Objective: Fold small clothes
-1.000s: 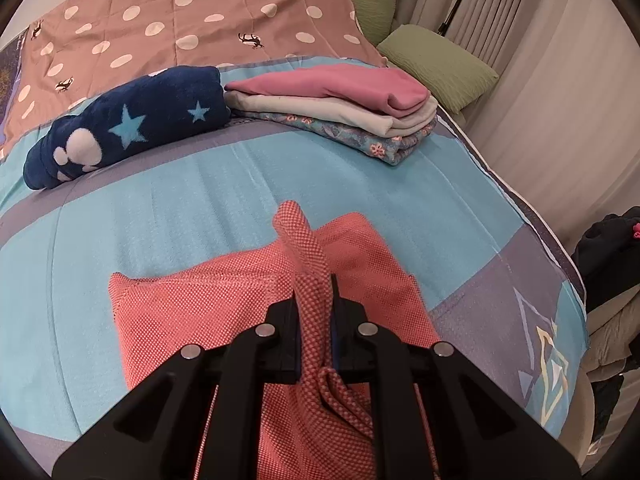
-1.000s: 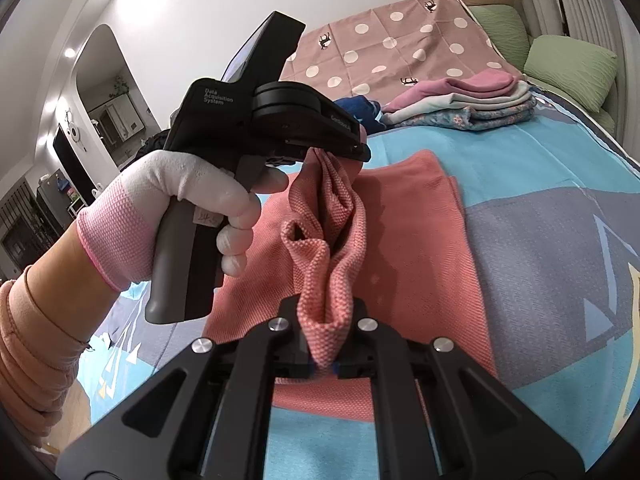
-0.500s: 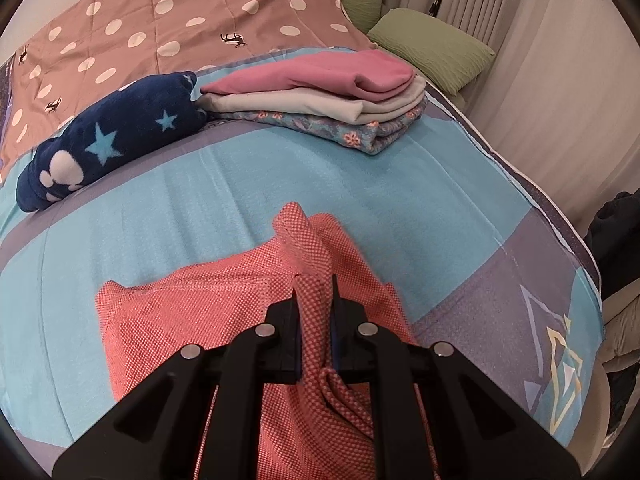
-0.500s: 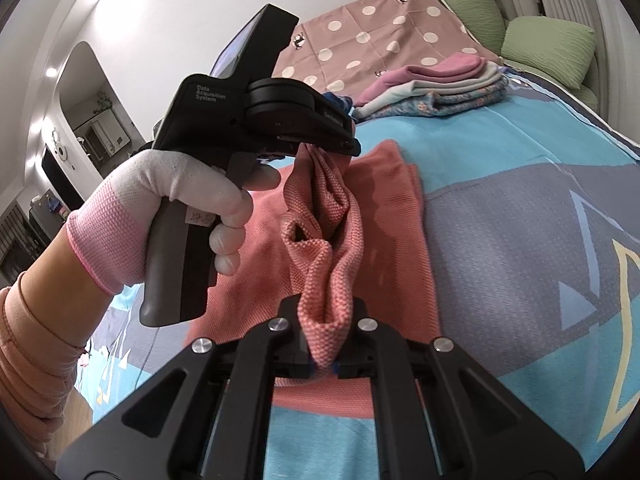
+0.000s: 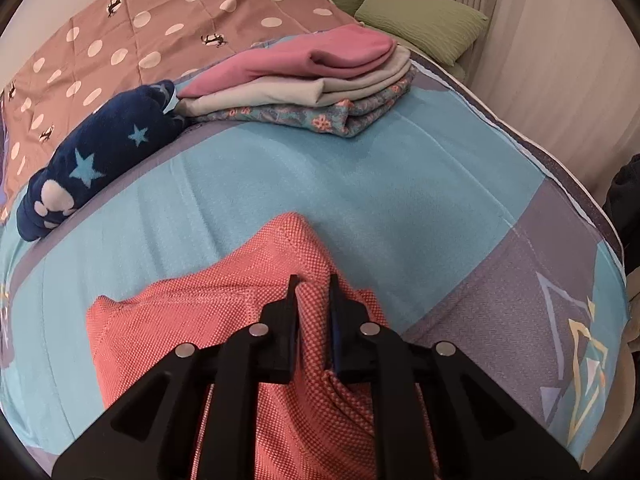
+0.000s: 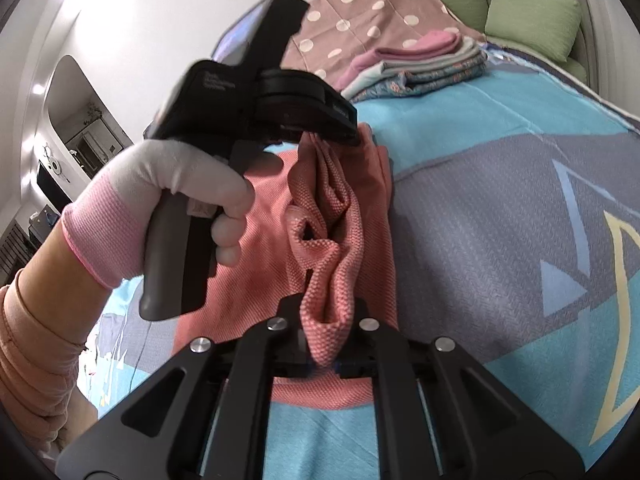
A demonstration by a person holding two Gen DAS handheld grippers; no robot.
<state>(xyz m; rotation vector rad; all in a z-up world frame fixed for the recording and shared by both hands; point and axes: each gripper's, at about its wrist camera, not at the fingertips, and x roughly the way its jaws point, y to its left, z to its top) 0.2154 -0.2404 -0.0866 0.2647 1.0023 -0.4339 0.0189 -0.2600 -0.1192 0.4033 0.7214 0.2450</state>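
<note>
A coral knit garment (image 5: 180,320) lies on the blue bed cover (image 5: 320,180), with one long edge lifted into a ridge between my two grippers. My left gripper (image 5: 314,284) is shut on the far end of that ridge. In the right wrist view a gloved hand (image 6: 160,200) holds the left gripper (image 6: 348,136) just above the cloth. My right gripper (image 6: 326,304) pinches the near end of the ridge of the garment (image 6: 360,208); its jaws are opening slightly and the fold still sits between the pads.
A stack of folded clothes (image 5: 304,80), pink on top, rests farther up the bed beside a navy star-patterned plush item (image 5: 100,156). A brown polka-dot blanket (image 5: 160,20) and green pillows (image 5: 420,20) lie behind. Dark clothing (image 5: 624,200) sits off the bed's right edge.
Both grippers carried the lifted coral edge across the bed toward the folded stack and slightly down. The right jaws have parted a little around the fold.
</note>
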